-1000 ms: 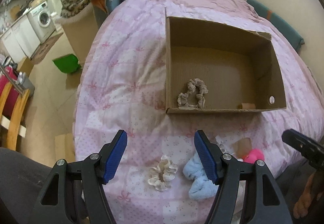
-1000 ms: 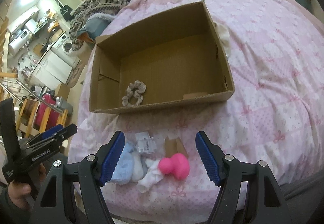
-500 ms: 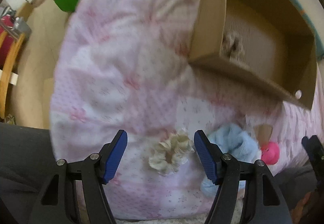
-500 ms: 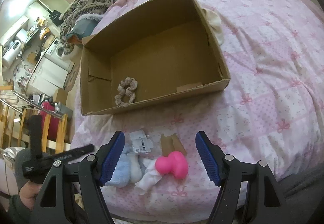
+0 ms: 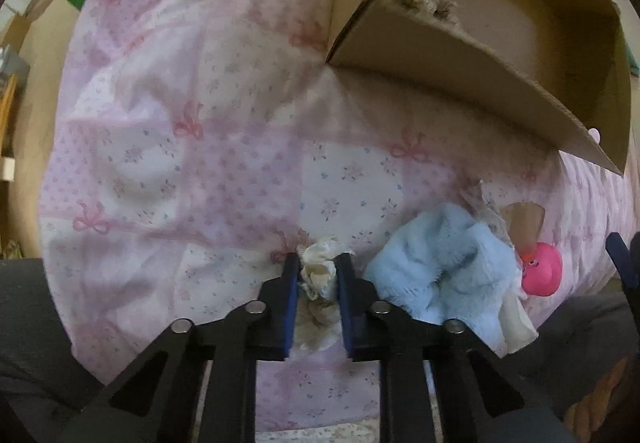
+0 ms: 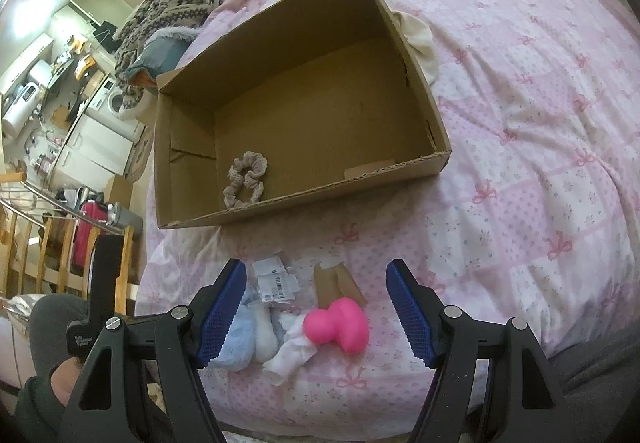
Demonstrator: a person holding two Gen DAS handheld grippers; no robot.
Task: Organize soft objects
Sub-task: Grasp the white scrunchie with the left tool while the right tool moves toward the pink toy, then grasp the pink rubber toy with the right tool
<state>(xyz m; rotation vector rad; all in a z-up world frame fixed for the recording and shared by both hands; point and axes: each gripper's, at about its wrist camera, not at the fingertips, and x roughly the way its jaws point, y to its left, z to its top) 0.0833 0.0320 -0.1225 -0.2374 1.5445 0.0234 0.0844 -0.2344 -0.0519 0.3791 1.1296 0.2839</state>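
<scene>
**A:** ok so why is the left claw (image 5: 318, 273) pointing straight down into the bed (image 5: 168, 131)? looks awkward

**B:** makes sense for that thing tbh. The cream scrunchie (image 5: 318, 275) is a floppy ruffled ring lying flat on the quilt, so coming from above lets the blue pads (image 5: 290, 283) pinch the bunched fabric from both sides. The jaws are closing on it right now and it's already squished between them

**A:** and the right one?

**B:** right claw (image 6: 316, 311) hangs wide apart, nothing in it, over the little pile near the bed's edge: fluffy light blue cloth (image 5: 436, 267), a white sock (image 6: 290, 353), and a smooth pink rubbery toy (image 6: 338, 325) (rounded, two-lobed, maybe a duck). My guess is it's just waiting its turn

**A:** where does everything go?

**B:** the cardboard box (image 6: 420, 167) sitting open just beyond the pile, I'd say. There's a beige scrunchie (image 6: 246, 179) in its near left corner, same crinkly ring shape, so the cream one probably lands beside it
</scene>
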